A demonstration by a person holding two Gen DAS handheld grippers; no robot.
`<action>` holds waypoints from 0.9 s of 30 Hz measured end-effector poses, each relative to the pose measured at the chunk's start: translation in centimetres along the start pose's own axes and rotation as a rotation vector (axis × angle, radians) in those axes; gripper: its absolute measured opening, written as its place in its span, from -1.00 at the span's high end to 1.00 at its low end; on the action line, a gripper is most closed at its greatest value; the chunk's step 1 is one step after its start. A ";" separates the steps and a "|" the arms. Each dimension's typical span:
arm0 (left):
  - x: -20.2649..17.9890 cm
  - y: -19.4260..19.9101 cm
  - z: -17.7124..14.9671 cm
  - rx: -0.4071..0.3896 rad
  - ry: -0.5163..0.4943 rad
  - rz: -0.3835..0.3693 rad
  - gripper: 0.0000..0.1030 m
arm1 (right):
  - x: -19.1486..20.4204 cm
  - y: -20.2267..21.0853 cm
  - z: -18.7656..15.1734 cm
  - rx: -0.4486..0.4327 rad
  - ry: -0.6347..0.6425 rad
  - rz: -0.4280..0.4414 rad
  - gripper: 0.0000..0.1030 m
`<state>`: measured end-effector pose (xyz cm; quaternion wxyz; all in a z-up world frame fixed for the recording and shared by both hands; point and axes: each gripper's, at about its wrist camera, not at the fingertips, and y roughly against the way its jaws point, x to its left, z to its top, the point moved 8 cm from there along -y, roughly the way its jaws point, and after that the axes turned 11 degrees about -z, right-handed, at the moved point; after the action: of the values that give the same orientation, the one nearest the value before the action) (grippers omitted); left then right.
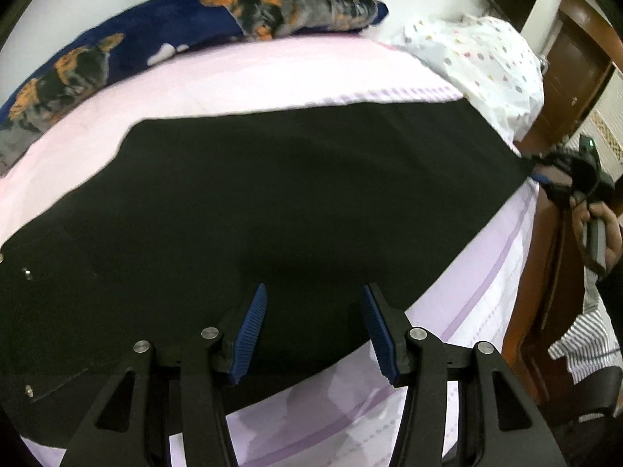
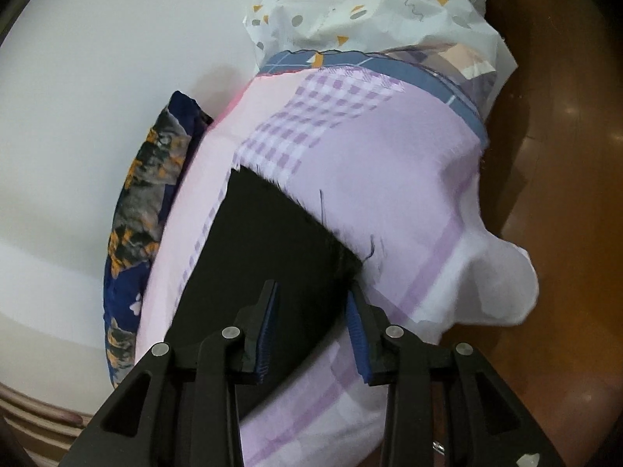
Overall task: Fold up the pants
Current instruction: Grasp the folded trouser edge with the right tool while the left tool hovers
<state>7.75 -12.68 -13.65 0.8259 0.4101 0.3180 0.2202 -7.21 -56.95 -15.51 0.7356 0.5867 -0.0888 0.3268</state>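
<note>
The black pants (image 1: 272,194) lie flat on the lilac sheet (image 1: 467,311) of the bed, filling the middle of the left wrist view; small metal studs show at their 9 o'clock side. They look already doubled leg on leg, so the step in hand is probably the setup for the next fold across their length.

The left gripper (image 1: 313,327) hangs over the near edge of the pants at 6 o'clock, its jaws about half apart with nothing pinched between them. The right gripper (image 2: 311,319) points at the hem end; its jaws stand fairly narrow, the cloth edge lies under the gap, and the pads do not seem to press on it. In the left view it appears at 3 o'clock, just off the pants' far corner, held by a hand (image 1: 599,229).

The next move calls for each gripper to drop onto an edge, close through all layers, then lift and carry one end over the other evenly.

Around: a blue blanket (image 1: 117,50) along the wall at 11 o'clock, a spotted white bundle (image 1: 486,50) at 1 o'clock near the hem. The bundle crowds that end; a carelessly pinched sheet could lift along with the pants.
</note>
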 end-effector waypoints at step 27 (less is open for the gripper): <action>7.8 7.4 -2.6 -0.226 0.319 -0.014 -0.05 | 31.0 -1.6 -22.3 0.431 0.519 0.440 0.85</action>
<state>10.59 -2.23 -11.51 0.8073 0.2726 0.4210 0.3109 11.98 -24.88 -7.48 0.5059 0.5925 0.0470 0.6251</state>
